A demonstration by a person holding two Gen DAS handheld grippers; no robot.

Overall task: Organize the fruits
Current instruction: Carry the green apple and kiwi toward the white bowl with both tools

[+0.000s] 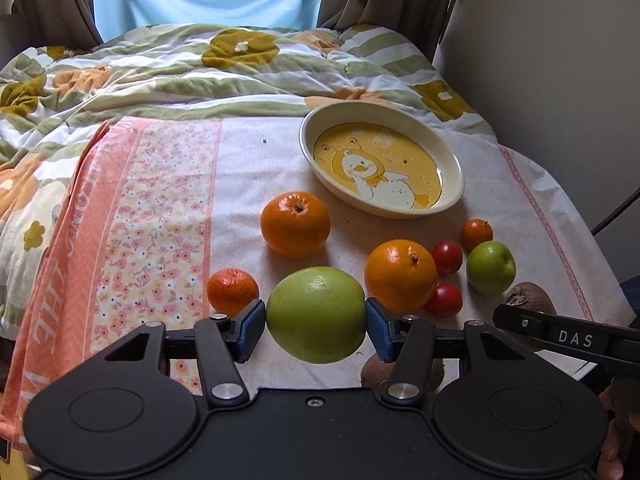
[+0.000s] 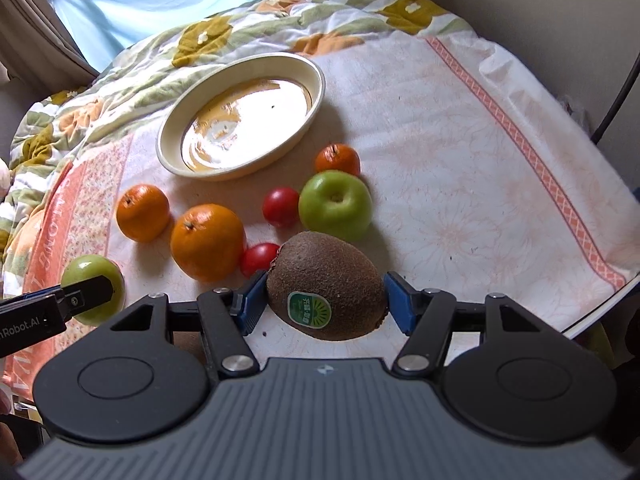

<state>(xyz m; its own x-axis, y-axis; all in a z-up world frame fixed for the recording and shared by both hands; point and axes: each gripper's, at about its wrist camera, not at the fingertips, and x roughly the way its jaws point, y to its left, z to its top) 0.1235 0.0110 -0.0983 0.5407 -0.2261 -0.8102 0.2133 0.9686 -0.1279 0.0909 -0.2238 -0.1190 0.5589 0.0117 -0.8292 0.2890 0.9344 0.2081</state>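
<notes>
We hold the green apple [image 1: 316,314] clamped in the left gripper [image 1: 316,320] and the kiwi [image 2: 327,286] in the right gripper [image 2: 326,300]. Carry both forward to the dish [image 1: 452,160] ahead; lower gently, then release.

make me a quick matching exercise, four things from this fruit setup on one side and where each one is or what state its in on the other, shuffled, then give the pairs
Things
1. large green apple
2. kiwi with the sticker
3. duck dish
4. small green apple

Places or states
A. lying on the cloth beside a red fruit, not held
B. between the fingers of the right claw
C. holds no fruit
D. between the fingers of the left claw

Pairs: 1-D, 2-B, 3-C, 4-A
</notes>
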